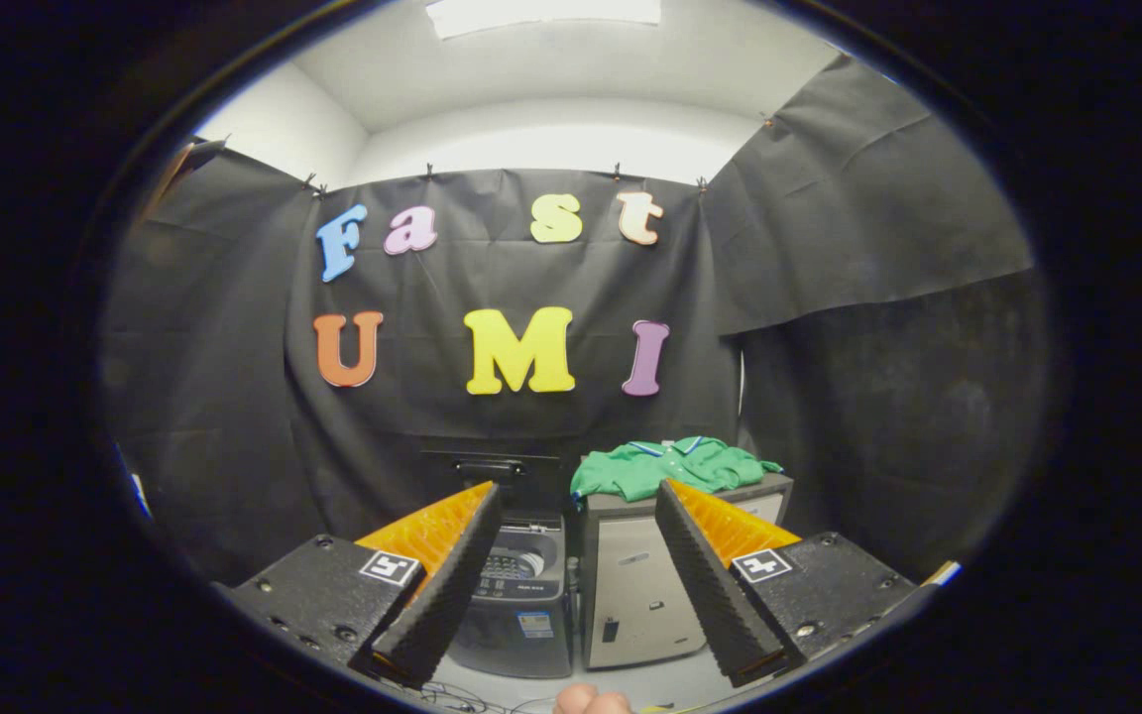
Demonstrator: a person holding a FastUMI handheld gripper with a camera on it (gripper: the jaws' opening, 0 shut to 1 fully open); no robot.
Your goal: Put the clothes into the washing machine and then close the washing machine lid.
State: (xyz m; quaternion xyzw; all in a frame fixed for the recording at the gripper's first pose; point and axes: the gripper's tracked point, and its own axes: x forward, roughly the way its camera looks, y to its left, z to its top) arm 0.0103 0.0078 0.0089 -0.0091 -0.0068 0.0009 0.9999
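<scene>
A green garment (675, 464) lies crumpled on top of a small grey cabinet (640, 585), well beyond my fingers and a little right of the gap between them. To the cabinet's left stands a small dark top-loading washing machine (516, 605) with its lid (497, 468) raised upright; the drum opening shows behind my left finger. My gripper (579, 496) is open, with nothing between its fingers, held at a distance from both.
Black cloth walls close the booth behind and on both sides. A pale floor (630, 684) with some thin cables lies in front of the machine. Part of a hand (591, 702) shows just under the fingers.
</scene>
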